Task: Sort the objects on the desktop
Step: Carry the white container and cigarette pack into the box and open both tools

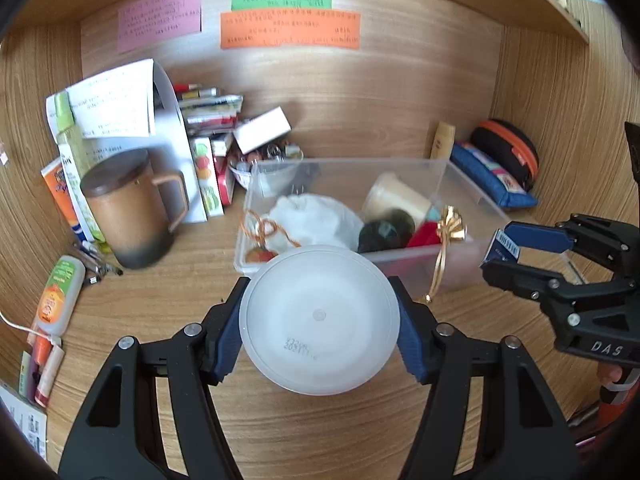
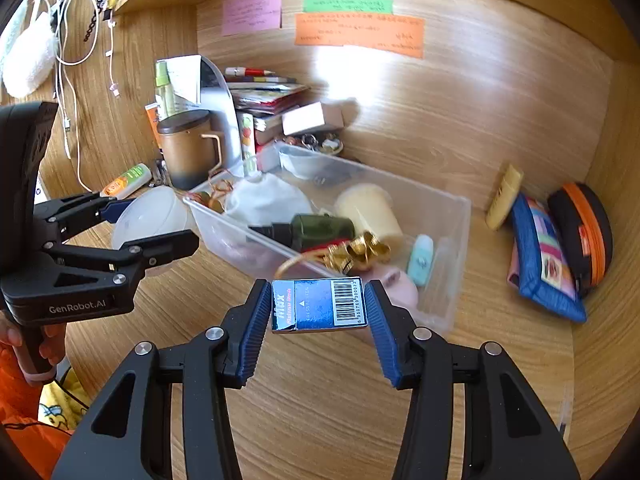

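Note:
My left gripper [image 1: 319,322] is shut on a round white plastic container [image 1: 319,320], held above the wooden desk just in front of the clear plastic bin [image 1: 460,256]. My right gripper [image 2: 318,306] is shut on a small blue box with a barcode [image 2: 318,305], lifted near the bin's [image 2: 444,280] front right corner. In the left wrist view the right gripper [image 1: 502,254] with the blue box [image 1: 500,250] shows at the right. In the right wrist view the left gripper [image 2: 154,220] with the white container [image 2: 150,216] shows at the left. The bin holds a white cloth, a cream cup, a dark green bottle and gold ribbon.
A brown lidded mug [image 1: 128,208], papers, boxes and tubes crowd the back left corner. A yellow tube [image 2: 504,196], a blue pouch [image 2: 544,256] and a black-orange case [image 2: 580,232] lie at the right wall. Wooden walls enclose the desk on three sides.

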Tool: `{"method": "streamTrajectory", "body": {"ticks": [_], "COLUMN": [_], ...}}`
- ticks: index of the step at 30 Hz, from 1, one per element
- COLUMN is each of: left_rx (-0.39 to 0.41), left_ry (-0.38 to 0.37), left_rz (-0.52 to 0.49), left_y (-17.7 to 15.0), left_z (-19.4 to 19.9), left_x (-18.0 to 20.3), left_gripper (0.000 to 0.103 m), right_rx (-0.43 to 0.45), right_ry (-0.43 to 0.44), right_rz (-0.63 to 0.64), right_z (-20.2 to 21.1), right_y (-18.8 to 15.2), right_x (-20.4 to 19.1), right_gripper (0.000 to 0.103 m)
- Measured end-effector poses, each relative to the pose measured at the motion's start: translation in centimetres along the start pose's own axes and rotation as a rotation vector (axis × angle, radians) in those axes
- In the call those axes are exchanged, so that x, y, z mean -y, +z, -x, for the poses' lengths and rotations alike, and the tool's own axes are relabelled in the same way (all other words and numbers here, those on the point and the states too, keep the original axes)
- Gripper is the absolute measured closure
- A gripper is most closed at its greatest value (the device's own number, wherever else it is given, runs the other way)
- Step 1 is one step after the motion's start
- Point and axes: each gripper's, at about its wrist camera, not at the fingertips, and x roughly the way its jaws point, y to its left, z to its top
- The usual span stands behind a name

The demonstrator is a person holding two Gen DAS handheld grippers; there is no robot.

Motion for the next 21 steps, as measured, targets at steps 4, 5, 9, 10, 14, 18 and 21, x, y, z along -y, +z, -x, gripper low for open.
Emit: {"method": "streamTrajectory", "body": {"ticks": [4,5,9,10,14,18,21], "left_rx": [0.02,0.024,0.042,0.046,0.06,0.054,0.036], "left_ry": [-0.01,-0.011,-0.013,-0.018,-0.035,-0.049,-0.058], "left_rz": [-0.001,-0.003,-0.015,-0.015,-0.015,-0.012,-0.011], "left_y": [0.9,1.3,2.3,2.6,3.8,4.5,4.8], "left_z": [0.2,0.2,0.2,0.2,-0.2,-1.1,-2.2], "left_x": [-0.5,-0.7,-0.9,-1.0,-1.1,-1.3,-1.3], "left_gripper": [0.038,0.038,0.038,0.038,0.038,0.038,0.038], "right_rx": [0.015,0.017,0.026,0.028,0.034,0.024,0.008], "right_ry": [-0.002,-0.004,-0.012,-0.014,-0.025,-0.031,-0.029], "right_rz": [0.013,0.014,0.007,0.005,-0.008,-0.024,-0.03], "right_z": [-0.1,-0.2,-0.6,-0.6,-1.0,-1.8,-2.6], "right_y": [1.0,1.2,2.1,2.2,3.0,3.5,3.5], "right_x": [-0.3,-0.3,0.1,0.3,1.3,2.3,2.8], "right_gripper": [0.058,0.058,0.058,0.058,0.058,0.058,0.058]}}
